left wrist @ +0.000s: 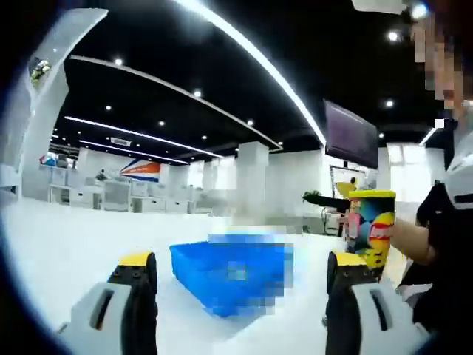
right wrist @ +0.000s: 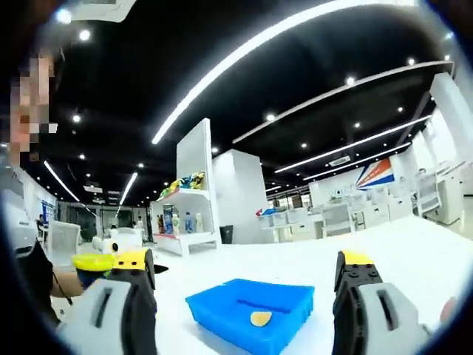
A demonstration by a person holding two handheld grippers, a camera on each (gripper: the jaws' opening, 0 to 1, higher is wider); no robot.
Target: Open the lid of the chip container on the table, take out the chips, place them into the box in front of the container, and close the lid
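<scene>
Both grippers, the left gripper [left wrist: 240, 277] and the right gripper [right wrist: 244, 277], stand with jaws spread wide, holding nothing. Between the jaws, on the white table [right wrist: 414, 251], sits the blue box [right wrist: 251, 314] with one chip [right wrist: 260, 319] inside. Beyond, at the left view's right side, the chip container [left wrist: 372, 222] stands upright beside a person's arm [left wrist: 412, 244]

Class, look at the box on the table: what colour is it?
The box is plain blue, seen best in the right gripper view, with one yellow chip in it.
</scene>
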